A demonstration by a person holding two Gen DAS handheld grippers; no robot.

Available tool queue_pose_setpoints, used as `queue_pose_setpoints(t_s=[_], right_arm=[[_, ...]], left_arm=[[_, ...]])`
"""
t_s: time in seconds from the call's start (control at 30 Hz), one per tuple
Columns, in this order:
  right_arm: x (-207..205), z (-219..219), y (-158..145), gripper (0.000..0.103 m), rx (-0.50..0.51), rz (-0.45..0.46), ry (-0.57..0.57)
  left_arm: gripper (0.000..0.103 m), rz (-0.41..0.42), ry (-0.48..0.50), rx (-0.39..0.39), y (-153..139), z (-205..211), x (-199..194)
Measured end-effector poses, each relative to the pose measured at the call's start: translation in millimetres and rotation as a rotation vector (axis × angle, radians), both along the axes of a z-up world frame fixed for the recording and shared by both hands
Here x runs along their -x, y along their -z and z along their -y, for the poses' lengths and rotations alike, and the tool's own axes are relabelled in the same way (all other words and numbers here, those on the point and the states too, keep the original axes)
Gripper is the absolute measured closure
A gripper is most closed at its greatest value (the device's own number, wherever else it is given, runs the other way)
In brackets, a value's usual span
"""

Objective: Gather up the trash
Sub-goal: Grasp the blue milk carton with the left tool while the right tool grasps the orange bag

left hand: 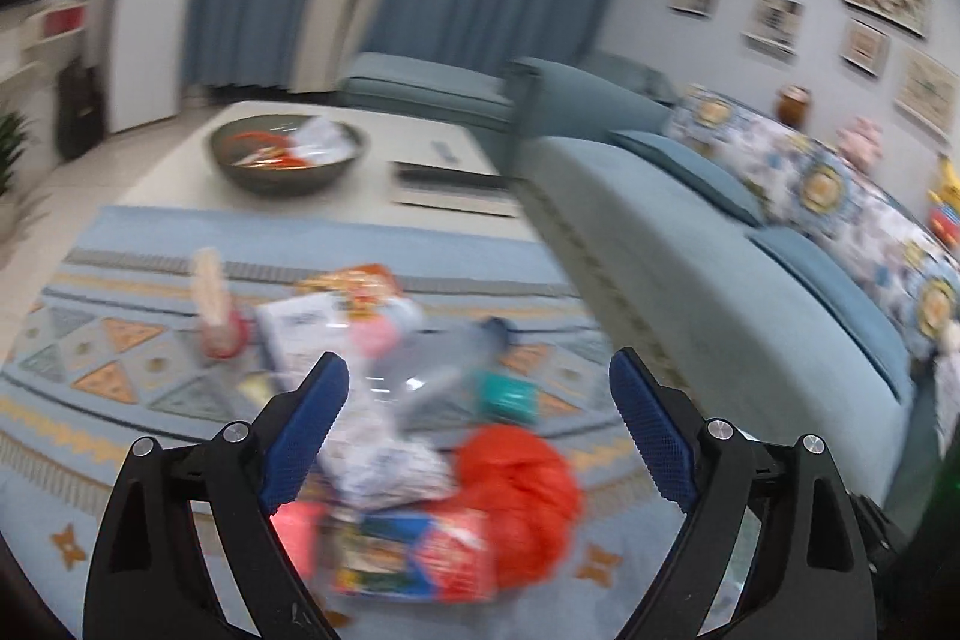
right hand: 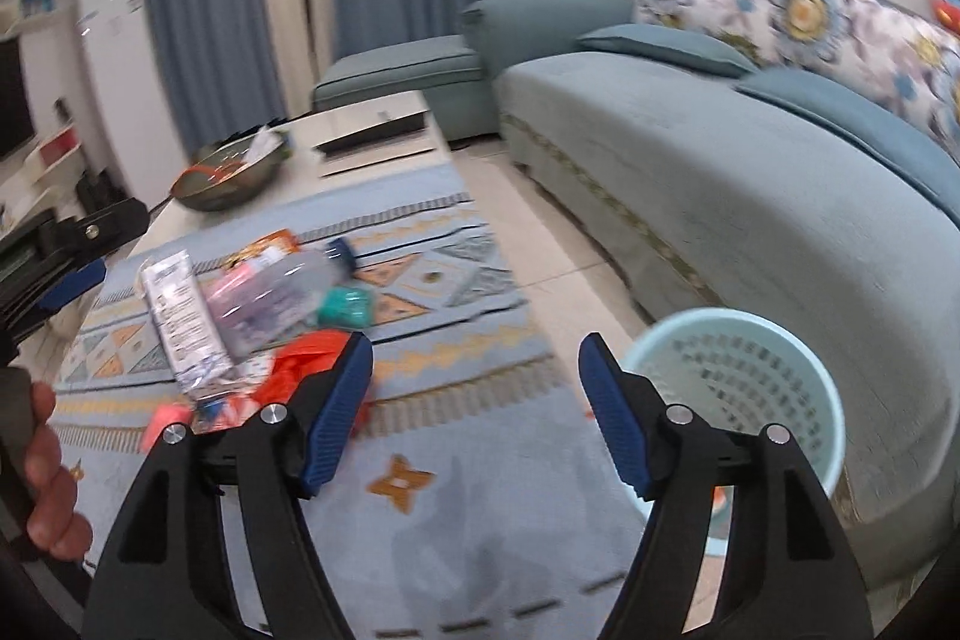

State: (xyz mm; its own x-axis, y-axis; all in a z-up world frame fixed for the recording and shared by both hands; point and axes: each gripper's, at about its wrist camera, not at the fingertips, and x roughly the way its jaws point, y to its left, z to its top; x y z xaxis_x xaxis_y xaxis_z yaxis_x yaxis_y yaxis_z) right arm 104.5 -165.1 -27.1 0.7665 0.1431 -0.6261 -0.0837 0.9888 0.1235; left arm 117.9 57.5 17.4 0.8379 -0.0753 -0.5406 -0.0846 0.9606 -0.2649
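Observation:
A pile of trash lies on the patterned rug [left hand: 120, 400]: a crumpled red plastic bag [left hand: 522, 496], a clear plastic bottle [left hand: 438, 364], a white wrapper [left hand: 384, 466], a teal packet [left hand: 507, 397] and a colourful snack pack [left hand: 414, 556]. My left gripper [left hand: 480, 376] is open and empty, just above the pile. In the right wrist view the same bottle [right hand: 282, 292], white wrapper [right hand: 180, 316] and red bag [right hand: 300, 364] lie at the left. My right gripper [right hand: 474, 358] is open and empty over the rug. A light blue waste basket [right hand: 750, 376] stands right of it, by the sofa.
A blue sofa [right hand: 720, 196] runs along the right. A low white table [left hand: 420, 142] behind the rug holds a dark bowl [left hand: 288, 154] of wrappers and a flat tray [left hand: 456, 187]. The left gripper and hand [right hand: 48, 466] show at the right view's left edge.

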Motion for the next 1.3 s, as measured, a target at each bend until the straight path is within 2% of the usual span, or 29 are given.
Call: queue_pose_setpoints(t_s=[0.2, 0.37, 0.6, 0.87, 0.9, 0.93, 1.03, 1.07, 1.13, 1.3], right_arm=[[-15.5, -46.0, 16.0, 0.036, 0.038, -0.020, -0.100], [-33.0, -64.4, 46.5, 0.036, -0.011, -0.101, -0.167], [-46.5, -80.6, 82.5, 0.036, -0.013, -0.185, -0.201], [-53.0, -96.4, 101.3, 0.036, 0.004, -0.249, -0.237], [-53.0, -95.9, 101.7, 0.038, -0.005, -0.253, -0.241], [-52.8, -95.8, 102.1, 0.046, -0.021, -0.259, -0.253], [-48.9, -94.4, 100.0, 0.059, -0.034, -0.248, -0.263], [-47.3, -94.0, 98.5, 0.064, -0.039, -0.241, -0.265], [-42.8, -92.3, 95.3, 0.067, -0.047, -0.228, -0.269], [-31.5, -80.7, 80.8, 0.071, -0.059, -0.178, -0.249]], left_arm=[[0.017, -0.062, -0.119, 0.054, 30.7, -50.5, -9.6], [0.017, -0.120, -0.171, 0.074, 59.7, -70.6, -14.0], [0.017, -0.195, -0.171, 0.092, 91.3, -74.8, -30.4], [0.018, -0.272, -0.147, 0.158, 117.8, -75.8, -42.7], [0.018, -0.278, -0.141, 0.167, 120.8, -74.7, -43.0], [0.018, -0.280, -0.135, 0.180, 122.6, -74.6, -43.3], [0.029, -0.272, -0.116, 0.232, 126.3, -75.9, -43.1], [0.042, -0.264, -0.106, 0.246, 125.5, -76.3, -42.0], [0.054, -0.239, -0.077, 0.262, 122.6, -74.9, -39.7], [0.069, -0.161, -0.041, 0.254, 107.4, -67.9, -26.5]])
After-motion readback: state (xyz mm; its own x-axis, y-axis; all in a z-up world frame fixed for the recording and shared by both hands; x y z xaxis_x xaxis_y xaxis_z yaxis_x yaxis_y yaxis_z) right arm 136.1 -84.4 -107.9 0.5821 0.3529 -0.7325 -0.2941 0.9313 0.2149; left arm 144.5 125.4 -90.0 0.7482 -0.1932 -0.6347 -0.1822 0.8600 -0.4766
